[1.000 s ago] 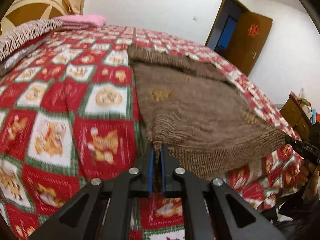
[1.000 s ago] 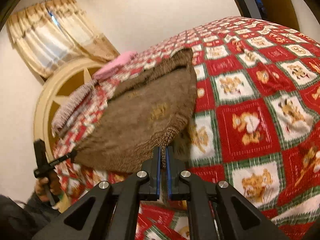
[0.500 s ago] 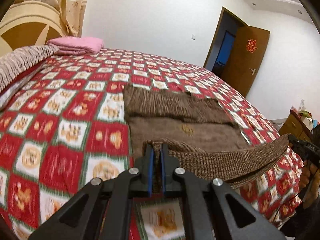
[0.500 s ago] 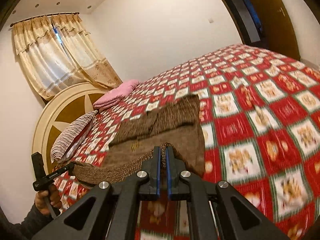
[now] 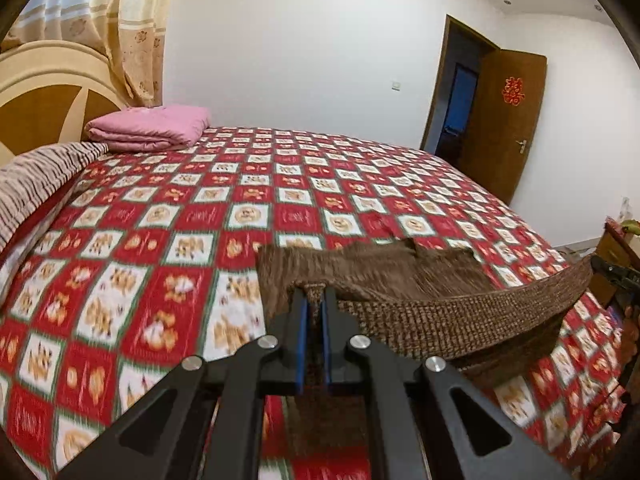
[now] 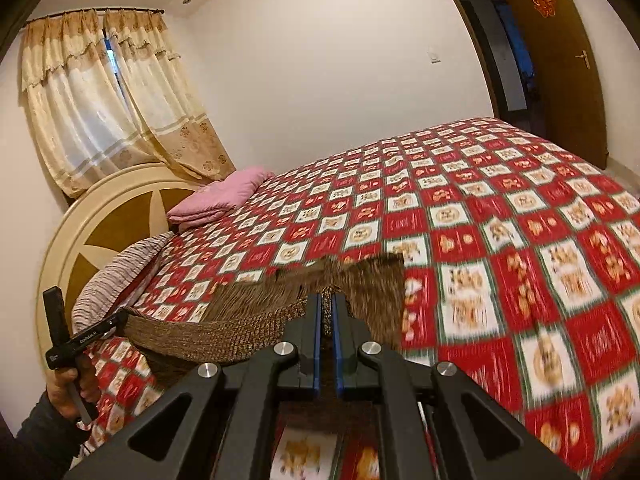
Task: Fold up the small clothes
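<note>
Left wrist view: left tool (image 5: 315, 307) and right tool (image 6: 327, 307) are each clenching a hem corner of one brown knitted garment (image 5: 420, 296), lifting it over the bed (image 5: 248, 200) near its front edge. Uneven pulling could be skewing the fold, or a corner slipping free.
</note>
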Tool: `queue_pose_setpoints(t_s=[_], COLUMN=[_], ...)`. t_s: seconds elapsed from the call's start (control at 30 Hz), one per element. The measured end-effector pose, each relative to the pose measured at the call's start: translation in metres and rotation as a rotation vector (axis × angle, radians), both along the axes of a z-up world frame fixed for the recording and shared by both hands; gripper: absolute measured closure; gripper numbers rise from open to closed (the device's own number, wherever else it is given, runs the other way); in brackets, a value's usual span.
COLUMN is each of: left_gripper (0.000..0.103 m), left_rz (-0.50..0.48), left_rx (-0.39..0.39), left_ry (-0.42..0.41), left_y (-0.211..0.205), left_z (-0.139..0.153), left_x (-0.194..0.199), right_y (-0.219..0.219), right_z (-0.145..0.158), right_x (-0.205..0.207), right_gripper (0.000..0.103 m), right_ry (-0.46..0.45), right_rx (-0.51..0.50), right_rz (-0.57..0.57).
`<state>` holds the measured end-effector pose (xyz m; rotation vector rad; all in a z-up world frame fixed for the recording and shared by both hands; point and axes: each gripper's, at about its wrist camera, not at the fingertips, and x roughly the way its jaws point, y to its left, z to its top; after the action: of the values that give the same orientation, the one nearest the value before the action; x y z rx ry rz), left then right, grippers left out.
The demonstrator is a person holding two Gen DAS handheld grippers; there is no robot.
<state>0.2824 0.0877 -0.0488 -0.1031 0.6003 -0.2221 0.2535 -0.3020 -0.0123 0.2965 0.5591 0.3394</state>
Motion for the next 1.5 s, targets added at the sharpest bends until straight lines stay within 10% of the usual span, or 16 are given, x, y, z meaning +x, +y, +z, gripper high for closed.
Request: queue_pose_setpoints(t_s=[0.23, 0.57, 0.63, 0.67, 0.7, 0.93, 1.1, 1.23, 1.5], left_gripper=[0.096, 0.082, 0.063, 0.054, 0.035, 0.016, 0.008, 0.000, 0.000], left_rz=[0.041, 0.128, 0.119, 0.116, 0.115, 0.075, 0.253, 0.315, 0.190], left_rx=[0.047, 0.188, 0.198, 0.216, 0.250, 0.422, 0.567, 0.439, 0.452], left_ry=[0.073, 0.221, 0.204, 0.191, 0.172, 0.162, 0.066, 0.154, 0.219], left_y=[-0.006, -0.029, -0.024, -0.023, -0.023, -0.038, -0.042, -0.014, -0.029], left_z=[-0.031, -0.099, -0.096, -0.095, -0.094, -0.110, -0.093, -0.084, -0.107], left_x=[0.071, 0.122, 0.106, 0.100, 0.092, 0.096, 0.148, 0.181, 0.168], right_y=[0.016, 0.027, 0.035, 0.041, 0.049, 0.105, 0.111, 0.087, 0.110], right_z=[-0.016, -0.119, -0.126, -0.128, -0.129, -0.148, -0.127, -0.091, -0.124], right_x=[0.074, 0.185, 0.184, 0.179, 0.171, 0.154, 0.211, 0.255, 0.199], right_gripper=[0.099, 0.097, 0.071, 0.031, 0.012, 0.012, 0.012, 0.012, 0.012], right_ry=[0.044, 0.264, 0.279, 0.277, 0.265, 0.220, 0.207, 0.157, 0.205], right_rx=[-0.049, -0.190, -0.249, -0.277, -0.308, -0.666, -0.707, -0.644, -0.544], right_rz=[-0.023, -0.102, -0.108, -0.088, -0.054, 0.048, -0.054, -0.264, 0.077])
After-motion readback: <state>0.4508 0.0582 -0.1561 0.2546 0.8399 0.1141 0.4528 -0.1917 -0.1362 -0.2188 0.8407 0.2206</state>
